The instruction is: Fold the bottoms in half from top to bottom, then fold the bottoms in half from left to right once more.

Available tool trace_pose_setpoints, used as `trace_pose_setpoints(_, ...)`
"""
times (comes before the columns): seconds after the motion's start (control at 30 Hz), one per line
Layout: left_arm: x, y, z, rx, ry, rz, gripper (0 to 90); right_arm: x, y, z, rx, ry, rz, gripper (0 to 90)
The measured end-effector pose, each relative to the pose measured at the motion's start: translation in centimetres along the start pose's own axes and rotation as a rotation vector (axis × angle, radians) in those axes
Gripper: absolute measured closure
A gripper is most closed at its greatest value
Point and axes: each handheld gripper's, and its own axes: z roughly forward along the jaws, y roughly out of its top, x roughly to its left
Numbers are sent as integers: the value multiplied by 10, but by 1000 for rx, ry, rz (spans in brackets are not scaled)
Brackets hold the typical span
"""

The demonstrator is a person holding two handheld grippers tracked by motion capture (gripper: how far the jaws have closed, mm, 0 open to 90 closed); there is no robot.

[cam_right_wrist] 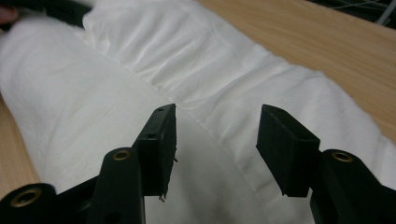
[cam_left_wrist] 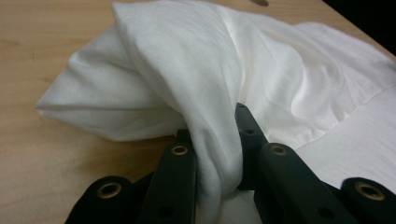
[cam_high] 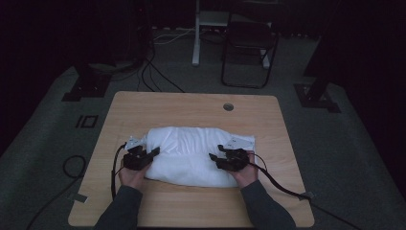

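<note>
A white cloth (cam_high: pixel 191 153) lies bunched and partly folded in the middle of the wooden table (cam_high: pixel 191 108). At the cloth's left edge my left gripper (cam_high: pixel 143 155) is shut on a gathered fold of the white cloth (cam_left_wrist: pixel 205 93), lifted a little off the table, which shows pinched between the jaws in the left gripper view (cam_left_wrist: pixel 217 154). My right gripper (cam_high: pixel 225 158) hovers over the cloth's right part. The right gripper view has its jaws (cam_right_wrist: pixel 217 140) apart with nothing between them, above the white cloth (cam_right_wrist: pixel 140 60).
A round grommet hole (cam_high: pixel 228 107) sits near the table's far edge. Black cables (cam_high: pixel 282 184) trail from both grippers across the near part of the table. A folding chair (cam_high: pixel 249 43) and a stand leg (cam_high: pixel 196 33) are on the floor beyond the table.
</note>
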Motion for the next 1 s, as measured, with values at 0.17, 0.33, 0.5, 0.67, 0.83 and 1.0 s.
trace_pose_setpoints(0.17, -4, 8, -2, -15, -4, 21, 818, 1, -3, 10, 21, 8, 10, 466)
trace_pose_setpoints(0.33, -8, 14, -5, -25, -8, 33, 819, 2, -6, 17, 39, 11, 10, 466)
trace_pose_setpoints(0.5, -14, 21, -6, -36, -8, 56, 818, 3, -10, 25, 67, 6, 3, 466)
trace_pose_setpoints(0.67, -16, 24, -6, -37, -9, 68, 818, 3, -10, 24, 68, 1, 2, 465)
trace_pose_setpoints(0.83, -16, 26, -6, -38, -10, 69, 819, 4, -10, 24, 65, 0, 4, 465)
trace_pose_setpoints(1.0, -23, 32, -7, -46, -18, 90, 819, 4, -15, 34, 104, -2, 3, 469)
